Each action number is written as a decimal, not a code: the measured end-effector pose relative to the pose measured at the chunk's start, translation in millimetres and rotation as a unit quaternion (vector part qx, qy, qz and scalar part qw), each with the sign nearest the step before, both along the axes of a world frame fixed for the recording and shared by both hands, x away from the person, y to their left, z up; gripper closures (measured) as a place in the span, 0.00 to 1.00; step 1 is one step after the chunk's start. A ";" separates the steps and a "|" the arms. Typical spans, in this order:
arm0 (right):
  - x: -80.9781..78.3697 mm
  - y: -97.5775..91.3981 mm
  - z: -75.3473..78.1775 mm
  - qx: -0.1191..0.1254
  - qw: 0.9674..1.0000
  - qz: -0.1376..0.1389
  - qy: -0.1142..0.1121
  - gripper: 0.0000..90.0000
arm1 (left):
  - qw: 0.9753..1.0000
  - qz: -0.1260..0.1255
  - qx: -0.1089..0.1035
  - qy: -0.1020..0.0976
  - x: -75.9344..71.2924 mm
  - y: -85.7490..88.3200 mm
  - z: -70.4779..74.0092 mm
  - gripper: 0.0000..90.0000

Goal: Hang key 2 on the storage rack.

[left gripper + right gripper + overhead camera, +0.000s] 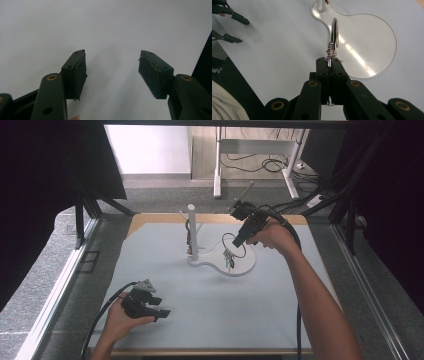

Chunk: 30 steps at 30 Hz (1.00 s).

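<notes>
Your counter is the biggest thing here, with a pale grey mat on top. On it sits a white stand with a round flat base and a tall post. Some small things hang from the post's pegs, too tiny to name.

Your right gripper is up above the base, and its fingers are clenched on a metal keyring. You hold it by the twisted wire part at its bottom, and the shiny loop pokes out past the fingertips. In the high view, a few keys seem to dangle under your right gripper, just over the base.

The keyring looks light, hard and stiff. It is also smooth, so it could slip or swing. The twisted wire part is a good place to hold, because it is bumpy and thin.

Your left gripper rests low near the front of the counter, well apart from the stand. Its fingers are spread wide, with nothing between them.
</notes>
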State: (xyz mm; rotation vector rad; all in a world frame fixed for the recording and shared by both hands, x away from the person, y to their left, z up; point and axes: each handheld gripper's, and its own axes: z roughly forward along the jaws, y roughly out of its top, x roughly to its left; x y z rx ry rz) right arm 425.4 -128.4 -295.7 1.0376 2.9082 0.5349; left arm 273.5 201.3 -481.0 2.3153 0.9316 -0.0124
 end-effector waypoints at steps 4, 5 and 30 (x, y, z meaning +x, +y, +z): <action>2.5 5.1 -0.2 0.000 1.000 -0.006 0.003 0.97 | 1.000 -0.001 0.001 0.000 0.1 0.2 0.1 0.44; 3.5 5.6 -0.3 0.000 1.000 -0.003 0.003 0.97 | 1.000 -0.001 0.001 0.000 0.2 0.1 0.0 0.44; 9.7 25.6 6.9 -0.011 1.000 0.003 -0.011 0.97 | 1.000 -0.004 0.006 -0.001 0.2 -1.0 -1.4 0.44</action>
